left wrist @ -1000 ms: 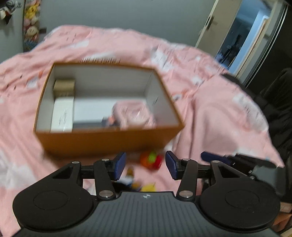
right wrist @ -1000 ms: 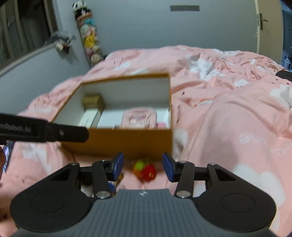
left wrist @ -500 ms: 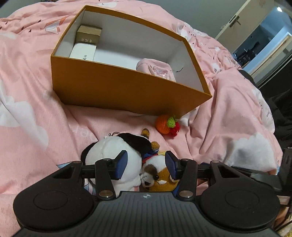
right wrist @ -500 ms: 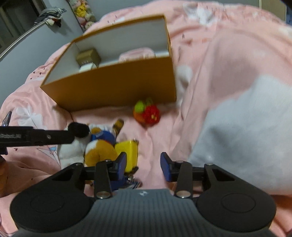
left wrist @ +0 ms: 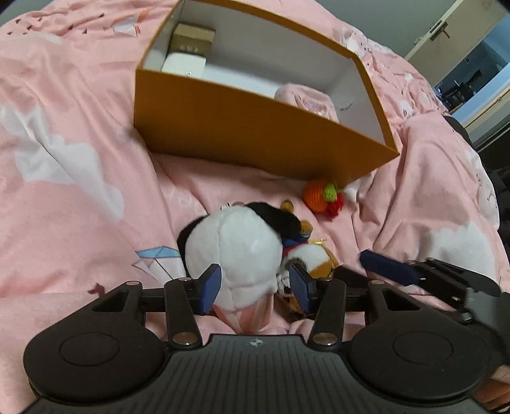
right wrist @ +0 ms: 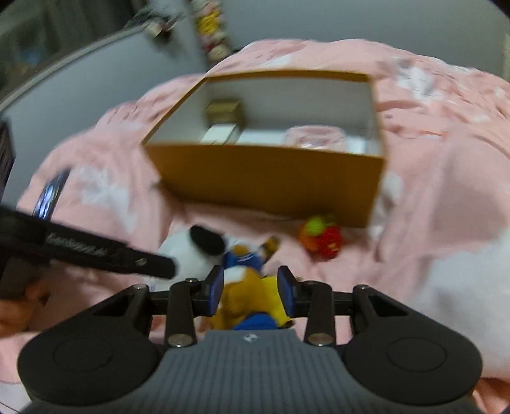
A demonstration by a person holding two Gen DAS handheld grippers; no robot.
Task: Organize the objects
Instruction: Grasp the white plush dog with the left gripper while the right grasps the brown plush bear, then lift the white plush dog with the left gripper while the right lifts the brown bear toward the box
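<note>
A white-and-black plush (left wrist: 236,245) lies on the pink bedspread, and my open left gripper (left wrist: 255,288) straddles its near end. Beside it lies a brown, yellow and blue plush (right wrist: 248,296); my open right gripper (right wrist: 250,294) straddles it. It also shows in the left wrist view (left wrist: 315,261). An orange crocheted fruit toy (left wrist: 322,199) lies by the near right corner of an orange open box (left wrist: 255,140). The box also shows in the right wrist view (right wrist: 267,178). The right gripper's blue fingers (left wrist: 389,270) show in the left wrist view.
The box holds a gold box (left wrist: 193,43), a white box (left wrist: 185,65) and a pink pouch (left wrist: 306,97). The pink bedspread (left wrist: 73,165) is rumpled all around. A doorway (left wrist: 471,73) is at the far right. Soft toys (right wrist: 212,28) hang on the far wall.
Both grippers have dropped from in front of the box down to the plush toys. The left now straddles the white-and-black plush, the right the brown-and-yellow one. Both stay open.
</note>
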